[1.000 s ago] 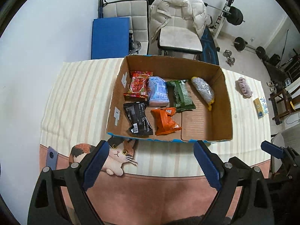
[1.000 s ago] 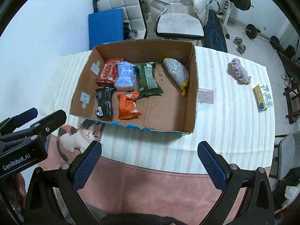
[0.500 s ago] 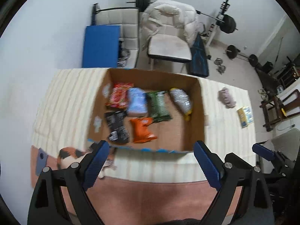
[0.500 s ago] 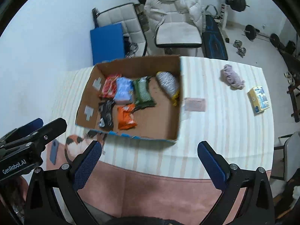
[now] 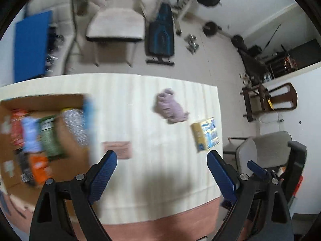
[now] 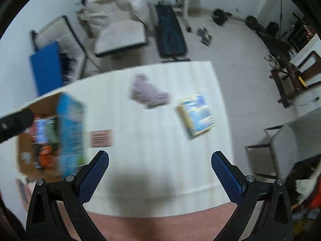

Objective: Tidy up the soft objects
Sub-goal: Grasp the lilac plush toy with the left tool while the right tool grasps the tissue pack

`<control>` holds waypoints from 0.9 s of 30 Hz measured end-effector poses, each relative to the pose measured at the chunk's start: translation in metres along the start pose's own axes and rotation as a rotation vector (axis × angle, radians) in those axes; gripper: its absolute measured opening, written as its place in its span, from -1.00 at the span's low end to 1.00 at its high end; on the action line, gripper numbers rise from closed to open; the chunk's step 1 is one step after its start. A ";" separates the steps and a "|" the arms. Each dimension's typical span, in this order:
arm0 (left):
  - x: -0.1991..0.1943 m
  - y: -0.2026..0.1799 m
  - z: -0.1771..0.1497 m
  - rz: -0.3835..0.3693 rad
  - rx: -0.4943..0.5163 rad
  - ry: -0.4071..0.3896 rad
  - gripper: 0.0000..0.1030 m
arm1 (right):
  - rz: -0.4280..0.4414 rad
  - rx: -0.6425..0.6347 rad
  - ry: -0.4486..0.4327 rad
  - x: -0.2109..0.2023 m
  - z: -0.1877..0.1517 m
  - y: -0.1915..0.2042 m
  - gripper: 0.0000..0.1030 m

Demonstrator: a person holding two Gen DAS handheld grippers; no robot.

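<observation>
A crumpled lilac soft cloth lies on the striped tablecloth, ahead of my left gripper; it also shows in the right wrist view. A yellow and blue tissue pack lies right of it, also in the right wrist view. A cardboard box holding several snack packets sits at the left, also in the right wrist view. My right gripper hovers above the table's near edge. Both grippers are open and empty. Both views are blurred.
A small pink card lies on the cloth beside the box. The table's right edge drops to the floor. A grey chair stands at the right. Chairs, a bench and weights stand behind the table.
Both views have swung right: the box moved from centre to the far left, and the lilac cloth and tissue pack now lie ahead of the grippers. Both grippers stay open.
</observation>
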State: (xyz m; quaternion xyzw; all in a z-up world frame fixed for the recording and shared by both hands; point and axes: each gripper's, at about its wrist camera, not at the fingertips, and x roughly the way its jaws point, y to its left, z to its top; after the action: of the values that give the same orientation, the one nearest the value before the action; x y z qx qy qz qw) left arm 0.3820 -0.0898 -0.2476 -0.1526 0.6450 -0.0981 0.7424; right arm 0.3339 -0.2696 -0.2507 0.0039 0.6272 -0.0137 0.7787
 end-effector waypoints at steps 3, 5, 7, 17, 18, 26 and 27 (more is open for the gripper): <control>0.065 -0.021 0.029 -0.001 -0.025 0.093 0.78 | -0.011 0.012 0.066 0.047 0.026 -0.036 1.00; 0.101 -0.029 0.044 0.007 -0.039 0.151 0.78 | 0.025 0.024 0.125 0.083 0.043 -0.056 1.00; 0.141 -0.033 0.058 0.023 -0.074 0.208 0.78 | 0.027 0.035 0.163 0.113 0.053 -0.067 1.00; 0.229 -0.034 0.083 0.088 -0.142 0.325 0.17 | 0.114 0.097 0.254 0.187 0.074 -0.097 0.84; 0.226 -0.038 0.085 0.094 -0.131 0.310 0.07 | 0.114 0.096 0.261 0.190 0.075 -0.095 0.72; 0.213 -0.057 0.070 0.221 0.050 0.237 -0.22 | 0.061 0.080 0.271 0.199 0.070 -0.087 0.48; 0.207 -0.059 0.064 0.225 0.072 0.223 -0.22 | 0.057 0.075 0.273 0.198 0.069 -0.085 0.43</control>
State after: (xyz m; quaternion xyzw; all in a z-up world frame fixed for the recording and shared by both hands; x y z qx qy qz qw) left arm 0.4785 -0.2089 -0.4111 -0.0406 0.7324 -0.0537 0.6775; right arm 0.4410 -0.3597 -0.4289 0.0528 0.7259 -0.0146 0.6856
